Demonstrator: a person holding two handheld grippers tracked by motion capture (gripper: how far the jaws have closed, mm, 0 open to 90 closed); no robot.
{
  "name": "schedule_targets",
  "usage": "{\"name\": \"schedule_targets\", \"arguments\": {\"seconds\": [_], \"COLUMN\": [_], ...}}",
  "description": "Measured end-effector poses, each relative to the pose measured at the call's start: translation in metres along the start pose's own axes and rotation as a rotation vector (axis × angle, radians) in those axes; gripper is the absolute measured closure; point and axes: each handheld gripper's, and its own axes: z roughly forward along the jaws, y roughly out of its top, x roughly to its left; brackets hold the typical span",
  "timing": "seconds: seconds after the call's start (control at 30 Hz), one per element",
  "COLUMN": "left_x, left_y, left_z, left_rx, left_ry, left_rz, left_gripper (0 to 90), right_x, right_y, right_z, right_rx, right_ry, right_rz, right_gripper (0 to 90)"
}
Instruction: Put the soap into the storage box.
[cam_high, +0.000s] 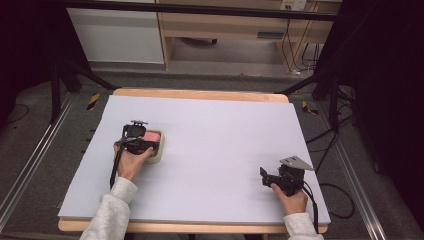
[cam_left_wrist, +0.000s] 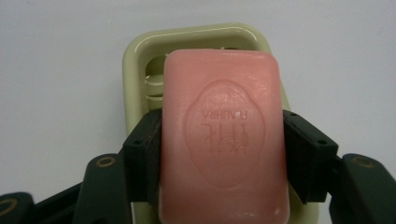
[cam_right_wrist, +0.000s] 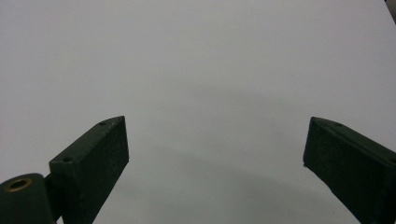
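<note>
Soap: a pink bar of soap (cam_left_wrist: 224, 140) with rounded corners and a smooth, slightly glossy face; an oval emblem with raised lettering was pressed into its middle, too fine for me to read surely.
Dish: a pale cream-green soap dish (cam_left_wrist: 140, 51), rectangular with a rounded rim and a ribbed insert showing at its near-left inside corner.
Where the soap was: over the dish, covering most of its hollow; whether it rested on the dish or hung just above it I could not tell.
Where the dish was: on the left half of the bench (cam_high: 215, 145), which was covered by a pale lilac-white sheet.
High view: the left claw (cam_high: 138, 141) and the person's left hand (cam_high: 131, 161) sat over the dish, so only a pink sliver and a bit of cream rim peeked out on the right; the right claw (cam_high: 274, 177) stood well apart at the near right, the right hand (cam_high: 292, 199) behind it, a grey three-cornered plate (cam_high: 296, 162) on top.
Left gripper view: the soap's emblem, the dish's ribs and the grip itself came out plainly.
Left claw: narrowed onto the soap, one black pad pressed against each long side of the bar.
Right gripper view: bare pale sheet between two black jaws.
Right claw (cam_right_wrist: 215, 158): spread wide, holding and touching nothing.
</note>
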Motion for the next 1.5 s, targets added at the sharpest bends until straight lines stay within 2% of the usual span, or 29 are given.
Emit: {"name": "schedule_targets", "arguments": {"seconds": [0.43, 0.73, 1.1, 1.17, 1.2, 1.23, 1.33, 1.5], "left_x": [-0.001, -0.001, 0.000, 0.000, 0.000, 0.000, 0.000, 0.002], "left_y": [-0.003, -0.005, -0.005, -0.005, -0.004, -0.004, -0.001, -0.002], "left_z": [0.002, 0.001, 0.000, 0.000, -0.004, -0.004, -0.009, -0.013], "left_rx": [-0.014, -0.014, -0.018, -0.030, -0.065, -0.065, -0.076, -0.085], "left_ry": [0.004, 0.006, -0.004, -0.006, -0.012, -0.012, 0.000, -0.007], "left_rz": [-0.002, 0.027, 0.021, 0.016, 0.016, 0.016, 0.026, 0.030], "left_gripper": [36.9, 36.6, 36.3, 34.2, 29.5, 25.7, 26.3, 25.6], "right_x": [0.000, 0.000, 0.000, 0.000, 0.000, 0.000, 0.001, 0.000], "right_y": [0.000, 0.000, 0.000, 0.000, 0.000, 0.000, 0.000, 0.000], "right_z": [0.000, 0.000, 0.000, 0.000, 0.000, 0.000, 0.000, 0.000], "right_rx": [0.001, 0.001, 0.000, 0.001, 0.001, 0.001, 0.001, -0.001], "right_ry": [0.002, 0.003, 0.003, 0.003, 0.004, 0.004, 0.006, 0.003], "right_rz": [-0.001, -0.003, -0.002, -0.001, -0.001, -0.001, 0.001, 0.000], "right_gripper": [7.1, 7.0, 7.0, 7.0, 6.9, 6.9, 6.9, 6.9]}}
